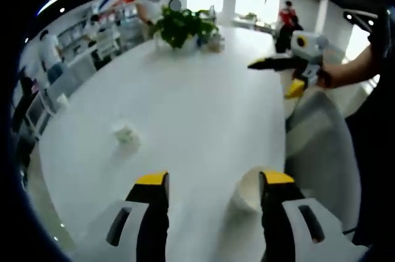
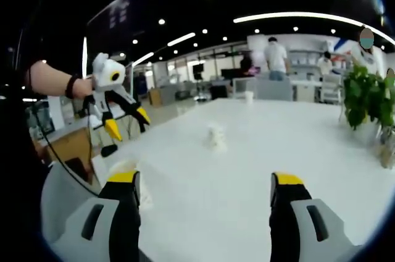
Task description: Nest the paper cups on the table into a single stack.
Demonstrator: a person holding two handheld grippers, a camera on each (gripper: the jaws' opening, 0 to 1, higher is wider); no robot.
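Paper cups sit in two places on the big white oval desk [image 1: 185, 107]. One white paper cup [image 1: 248, 191] stands near the desk's edge, just beside the inner face of the left gripper's [image 1: 213, 181] right-hand jaw in the left gripper view; whether it touches that jaw cannot be told. In the right gripper view the same cup [image 2: 125, 168] peeks out just above the left-hand jaw of the right gripper [image 2: 205, 183]. A second small white cup-like object [image 1: 126, 133] (blurred, possibly lying on its side or crumpled) rests farther in on the desk, well apart from the first, and it appears near mid-desk in the right gripper view [image 2: 215, 136].

Both grippers have black jaws with yellow tips, and both stand wide apart with nothing between them. The left gripper reaches low over the desk near the cup. Seen from that view, the right gripper [image 1: 290, 76] is held up in the air beyond the desk's edge by a bare forearm [image 1: 349, 71] coming in from the right, jaws spread. From the right gripper view, the left gripper [image 2: 126, 123] hangs from a forearm [image 2: 52, 80] wearing a dark wristband [image 2: 74, 86], tips pointing downward and parted.

A green leafy potted plant [image 1: 182, 26] stands at the desk's far end.
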